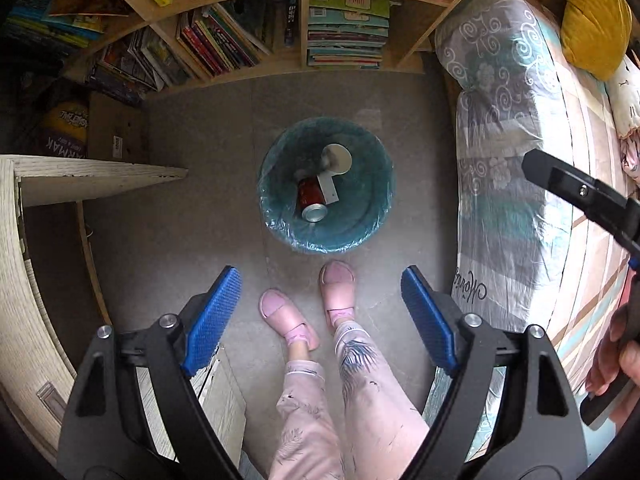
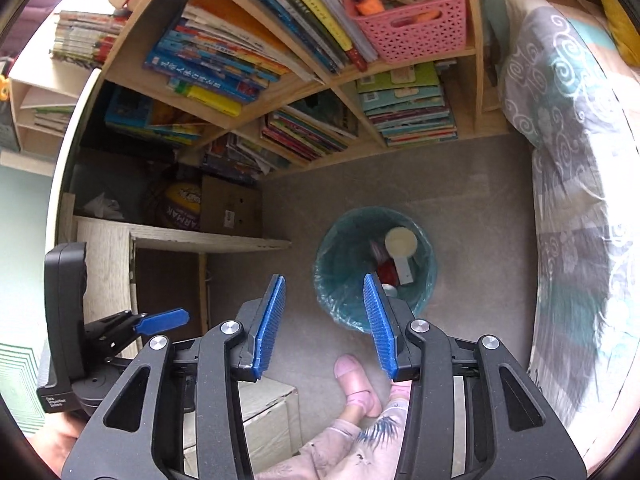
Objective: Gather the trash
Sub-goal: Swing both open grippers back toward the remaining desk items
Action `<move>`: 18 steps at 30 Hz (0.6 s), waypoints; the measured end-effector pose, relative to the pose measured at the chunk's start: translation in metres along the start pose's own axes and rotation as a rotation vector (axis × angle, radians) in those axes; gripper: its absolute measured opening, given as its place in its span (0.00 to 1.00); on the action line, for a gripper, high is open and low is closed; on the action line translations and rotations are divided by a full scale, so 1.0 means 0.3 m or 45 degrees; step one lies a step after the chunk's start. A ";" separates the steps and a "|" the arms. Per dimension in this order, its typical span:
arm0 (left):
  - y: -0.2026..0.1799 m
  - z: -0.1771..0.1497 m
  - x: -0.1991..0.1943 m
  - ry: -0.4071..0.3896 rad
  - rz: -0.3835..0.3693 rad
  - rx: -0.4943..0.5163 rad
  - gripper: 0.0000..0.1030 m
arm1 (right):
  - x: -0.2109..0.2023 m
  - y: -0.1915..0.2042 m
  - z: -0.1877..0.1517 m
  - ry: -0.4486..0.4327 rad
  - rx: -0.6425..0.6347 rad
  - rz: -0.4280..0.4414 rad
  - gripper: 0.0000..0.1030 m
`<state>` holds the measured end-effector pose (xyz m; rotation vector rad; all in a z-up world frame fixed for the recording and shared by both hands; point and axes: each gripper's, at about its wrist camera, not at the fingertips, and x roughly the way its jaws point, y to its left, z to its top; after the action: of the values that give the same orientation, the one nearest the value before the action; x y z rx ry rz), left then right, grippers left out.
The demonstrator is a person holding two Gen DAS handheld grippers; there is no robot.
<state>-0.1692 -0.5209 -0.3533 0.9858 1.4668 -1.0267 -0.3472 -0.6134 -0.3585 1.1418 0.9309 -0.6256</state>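
Grey floor [image 1: 168, 240] lies between a bookshelf [image 1: 280, 60], a pale wooden cabinet [image 1: 92, 176] and a bed [image 1: 516, 184] with a patterned cover. On that floor, just ahead of the person's pink shoes [image 1: 338, 288], stands the bin [image 1: 280, 224], lined with a clear bag; inside it lie a red drink can [image 1: 311, 199], a white round lid or cup [image 1: 338, 159] and a white card or strip [image 1: 329, 189]. The left gripper [image 1: 322, 312] points down over the floor near the bin, its jaws spread wide with nothing between them. The right gripper [image 2: 325, 322] has its jaws partly open, also empty, with the bin seen beyond them. Judgement: both loads appear to be dropped, and the step in hand is the release. To do it well, the jaws should stay clear above the rim so the bag is not snagged, and each piece should be confirmed inside before the hands lift away. Limits of view: the bin's bottom is partly masked by the right jaw in the right wrist view; the white pieces cannot be identified with certainty; no further trash is visible on the floor, though the area under the cabinet is dark.
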 end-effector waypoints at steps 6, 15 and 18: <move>0.003 -0.015 -0.036 -0.040 0.009 -0.005 0.78 | -0.043 0.000 -0.012 -0.034 0.011 -0.004 0.55; 0.033 -0.068 -0.200 -0.158 0.026 -0.031 0.82 | -0.139 0.101 -0.012 -0.078 -0.064 0.013 0.71; 0.057 -0.098 -0.276 -0.212 0.035 -0.049 0.86 | -0.183 0.166 -0.012 -0.094 -0.098 0.019 0.79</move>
<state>-0.1517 -0.4926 -0.2702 0.8694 1.3278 -1.0320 -0.3348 -0.5961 -0.2875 1.0498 0.8756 -0.6108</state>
